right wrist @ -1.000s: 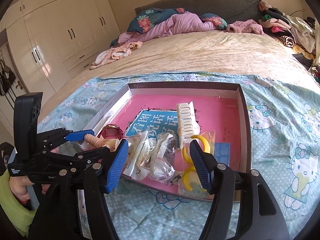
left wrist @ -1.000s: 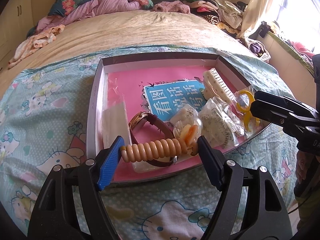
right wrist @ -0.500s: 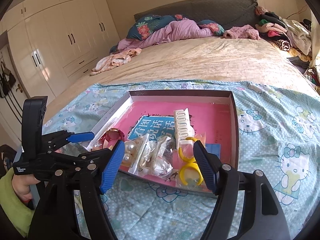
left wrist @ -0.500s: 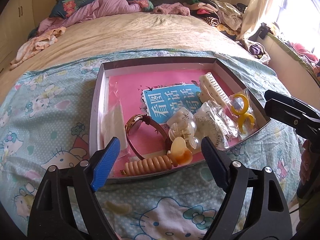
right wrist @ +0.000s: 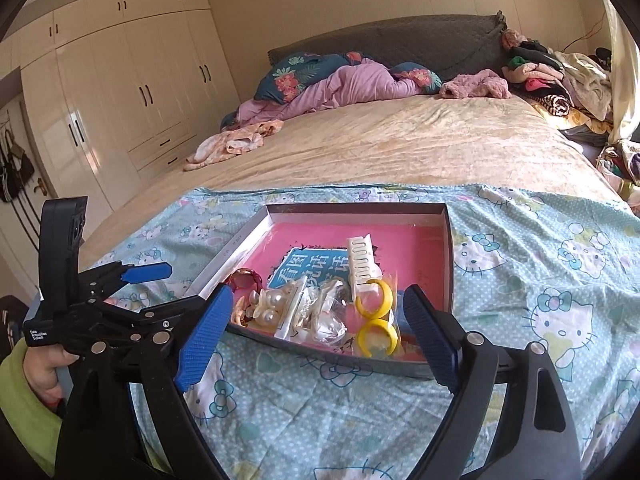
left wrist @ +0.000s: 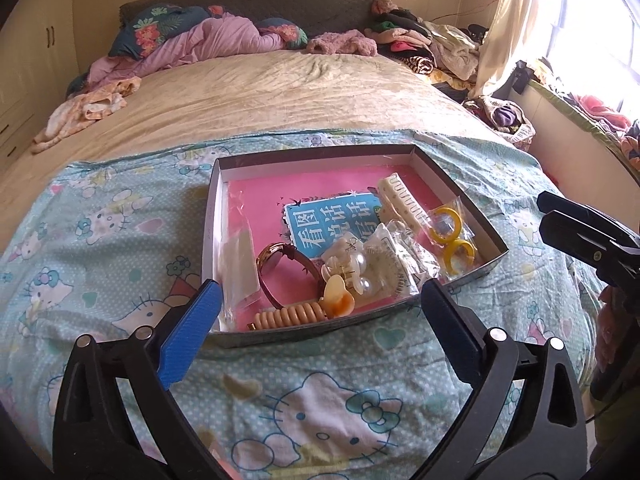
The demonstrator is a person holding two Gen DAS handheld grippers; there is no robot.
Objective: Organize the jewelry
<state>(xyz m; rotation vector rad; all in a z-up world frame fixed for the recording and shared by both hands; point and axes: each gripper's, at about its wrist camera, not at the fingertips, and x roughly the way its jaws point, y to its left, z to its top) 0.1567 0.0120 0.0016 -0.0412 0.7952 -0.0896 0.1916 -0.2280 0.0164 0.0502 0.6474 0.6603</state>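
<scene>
L gripper [left wrist: 320, 312] wide open, empty, over blanket [left wrist: 100, 248] just short of tray [left wrist: 212, 216]. R gripper [right wrist: 318, 316] also wide, empty. Coil hair tie [left wrist: 286, 315] lies in tray's near edge w/ watch [left wrist: 280, 268], yellow rings [right wrist: 376, 322].

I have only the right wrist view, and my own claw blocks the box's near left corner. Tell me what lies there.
Observer: A peach coil hair tie lies flat inside the box, along its near wall.
Operator: Say what sits further left.
Observer: A clear plastic bag lies along the left wall, beside the watch.
Operator: Confirm the left claw carries nothing.
Observer: The left claw is wide open and empty, held over the blanket in front of the box.
</scene>
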